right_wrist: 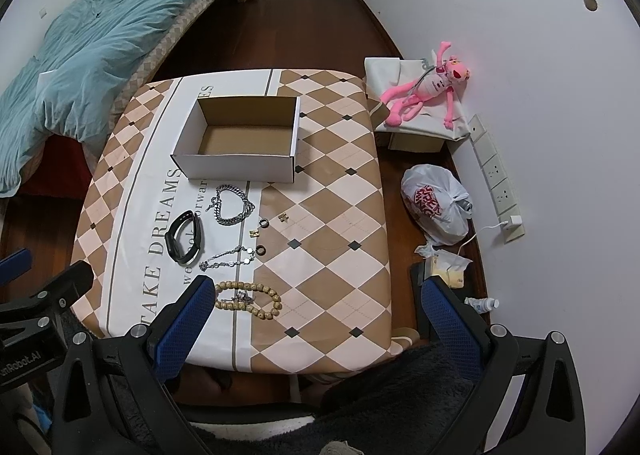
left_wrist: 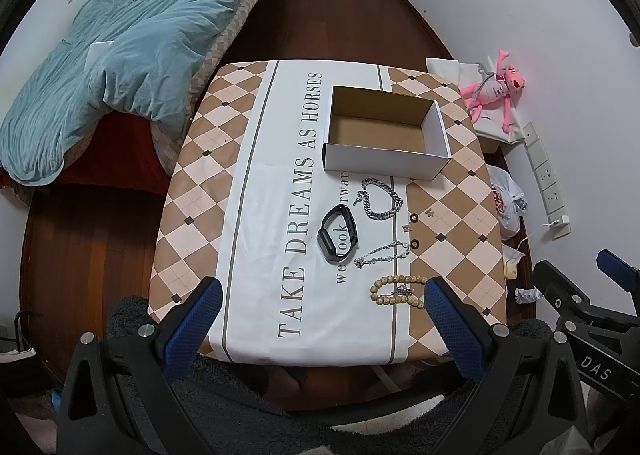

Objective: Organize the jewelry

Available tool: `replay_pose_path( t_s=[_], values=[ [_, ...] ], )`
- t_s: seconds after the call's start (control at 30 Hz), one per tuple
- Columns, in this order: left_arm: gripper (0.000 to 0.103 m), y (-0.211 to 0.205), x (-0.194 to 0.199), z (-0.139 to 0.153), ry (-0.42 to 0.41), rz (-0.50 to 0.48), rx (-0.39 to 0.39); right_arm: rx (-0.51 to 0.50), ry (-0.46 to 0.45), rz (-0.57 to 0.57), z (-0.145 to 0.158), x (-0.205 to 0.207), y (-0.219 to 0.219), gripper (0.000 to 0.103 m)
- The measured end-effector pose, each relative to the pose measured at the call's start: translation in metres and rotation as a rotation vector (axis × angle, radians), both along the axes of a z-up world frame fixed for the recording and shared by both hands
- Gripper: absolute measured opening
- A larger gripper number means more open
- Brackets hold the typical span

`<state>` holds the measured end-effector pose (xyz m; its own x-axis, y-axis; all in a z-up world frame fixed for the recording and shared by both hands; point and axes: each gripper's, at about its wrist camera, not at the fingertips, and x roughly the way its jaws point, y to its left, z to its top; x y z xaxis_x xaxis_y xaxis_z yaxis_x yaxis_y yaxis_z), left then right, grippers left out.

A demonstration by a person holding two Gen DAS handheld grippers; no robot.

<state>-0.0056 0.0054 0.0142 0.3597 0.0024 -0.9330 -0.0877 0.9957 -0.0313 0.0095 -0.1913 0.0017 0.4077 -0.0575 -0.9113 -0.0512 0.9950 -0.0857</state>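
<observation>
An empty white cardboard box stands open on the table. In front of it lie a thick silver chain bracelet, a black wristband, a thin silver chain, a wooden bead bracelet and several small rings and charms. My left gripper hangs open above the table's near edge, holding nothing. My right gripper is open too, its left finger beside the beads.
The table wears a checked cloth. A bed with a teal duvet is on the left. At the right are a pink plush toy, a white plastic bag, a wall power strip and floor clutter.
</observation>
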Motion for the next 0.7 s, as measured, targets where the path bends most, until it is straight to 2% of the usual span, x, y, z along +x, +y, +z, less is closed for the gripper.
replay_pose_path(
  t_s=[0.7],
  values=[
    [0.103,-0.001,0.002,0.007,-0.006,-0.002,0.004,0.01,-0.015,-0.008,0.013,-0.002,-0.007,0.103]
  ],
)
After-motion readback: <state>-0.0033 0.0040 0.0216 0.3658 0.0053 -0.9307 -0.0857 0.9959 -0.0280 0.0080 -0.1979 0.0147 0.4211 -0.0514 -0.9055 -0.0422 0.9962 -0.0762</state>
